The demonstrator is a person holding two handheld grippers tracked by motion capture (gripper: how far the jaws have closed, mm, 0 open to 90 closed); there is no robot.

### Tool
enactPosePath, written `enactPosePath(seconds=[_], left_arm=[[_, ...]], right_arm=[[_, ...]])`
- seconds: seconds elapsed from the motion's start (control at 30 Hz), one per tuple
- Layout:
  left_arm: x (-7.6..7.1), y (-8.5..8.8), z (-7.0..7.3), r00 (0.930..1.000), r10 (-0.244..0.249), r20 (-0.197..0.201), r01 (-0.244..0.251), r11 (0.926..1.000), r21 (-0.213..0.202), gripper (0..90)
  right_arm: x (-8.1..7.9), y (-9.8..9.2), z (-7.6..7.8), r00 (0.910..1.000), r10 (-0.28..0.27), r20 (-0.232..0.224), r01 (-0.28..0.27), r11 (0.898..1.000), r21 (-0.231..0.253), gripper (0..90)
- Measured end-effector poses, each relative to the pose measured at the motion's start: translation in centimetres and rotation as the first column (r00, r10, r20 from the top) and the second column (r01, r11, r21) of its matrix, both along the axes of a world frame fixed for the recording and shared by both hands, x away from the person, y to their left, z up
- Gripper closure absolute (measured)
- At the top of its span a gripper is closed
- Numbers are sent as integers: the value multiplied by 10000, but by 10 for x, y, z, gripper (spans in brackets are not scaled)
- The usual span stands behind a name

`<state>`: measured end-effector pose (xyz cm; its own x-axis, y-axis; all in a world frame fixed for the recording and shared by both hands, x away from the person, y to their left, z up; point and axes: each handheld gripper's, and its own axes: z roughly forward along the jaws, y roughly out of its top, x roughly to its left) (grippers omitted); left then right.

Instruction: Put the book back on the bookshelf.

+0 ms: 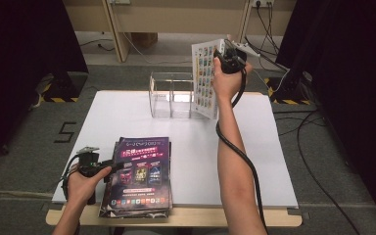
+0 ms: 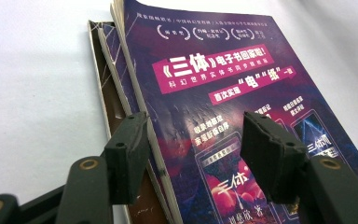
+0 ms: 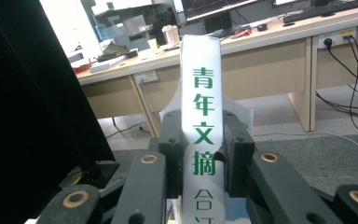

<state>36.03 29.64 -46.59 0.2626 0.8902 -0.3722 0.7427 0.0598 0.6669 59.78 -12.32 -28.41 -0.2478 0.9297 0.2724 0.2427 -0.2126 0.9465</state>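
Observation:
My right gripper (image 1: 221, 54) is raised over the table's far side, shut on an upright magazine (image 1: 204, 78) with rows of small coloured pictures on its cover. In the right gripper view the pads (image 3: 237, 149) pinch its white spine (image 3: 201, 116), printed with green characters, at my right gripper (image 3: 204, 156). The magazine's lower end hangs by the right end of a clear acrylic holder (image 1: 170, 95); I cannot tell if it is inside. My left gripper (image 1: 108, 166) (image 2: 198, 156) stands open at the left edge of a stack of purple magazines (image 1: 139, 174) (image 2: 214, 93), one jaw beside the spines, the other over the cover.
A white table top (image 1: 254, 161) lies on a wooden table whose front edge runs near the person. A black cable (image 1: 240, 156) trails along the right forearm. Dark curtains flank both sides, and desk legs and cables stand behind the table.

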Motion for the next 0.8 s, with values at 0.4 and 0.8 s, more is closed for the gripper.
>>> enactPosePath(seconds=[0.4, 0.8], left_arm=[[0, 0, -1, 10000, -26, -16, 26, 10000, -12, 408], [0, -2, -1, 9999, -90, -51, 90, 10000, -32, 408]], right_arm=[[1, 3, -11, 10000, 21, -62, -22, 9998, -183, 740], [-21, 4, -18, 9992, 84, 380, -63, 9985, -550, 736]])
